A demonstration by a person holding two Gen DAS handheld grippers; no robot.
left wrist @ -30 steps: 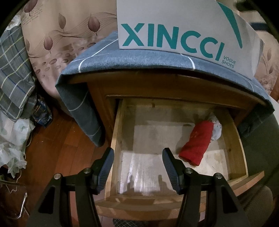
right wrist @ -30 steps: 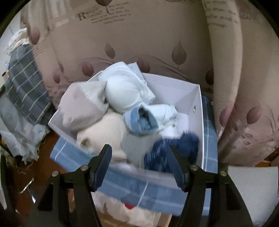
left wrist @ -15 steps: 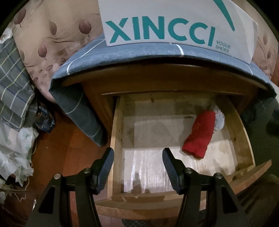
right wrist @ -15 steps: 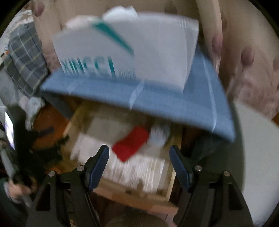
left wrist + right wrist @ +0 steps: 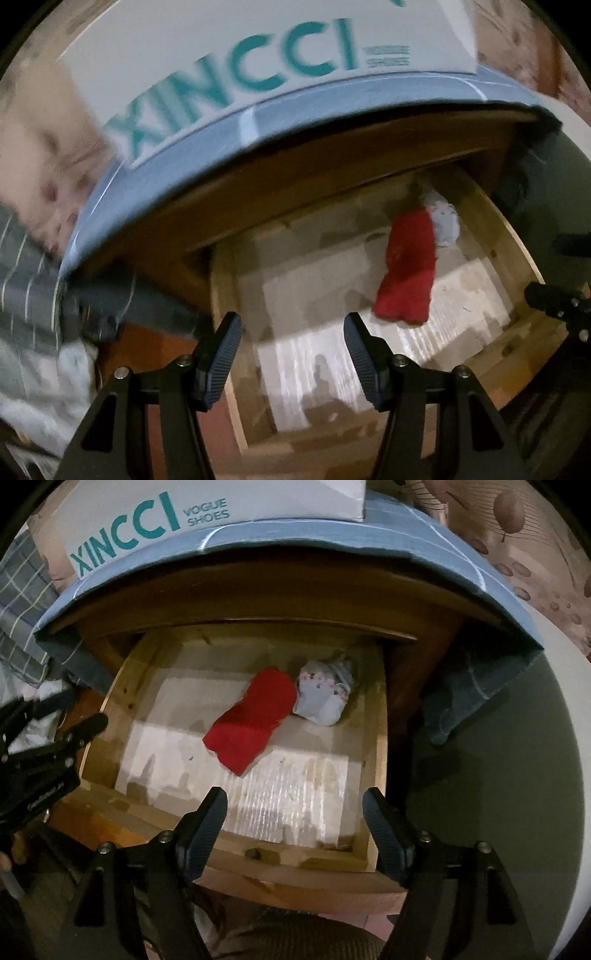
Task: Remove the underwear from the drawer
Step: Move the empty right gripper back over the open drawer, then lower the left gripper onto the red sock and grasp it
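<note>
Your right hand-held gripper [image 5: 295, 827] just swung down from the box to the open drawer [image 5: 376, 760], jaws apart and empty like the left hand-held gripper [image 5: 291, 347], red underwear [image 5: 255, 720] mid-frame, ungrabbed.

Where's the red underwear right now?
In the right wrist view the red underwear lies on the open drawer floor, right of centre toward the back, touching the pale patterned bundle on its right.
</note>
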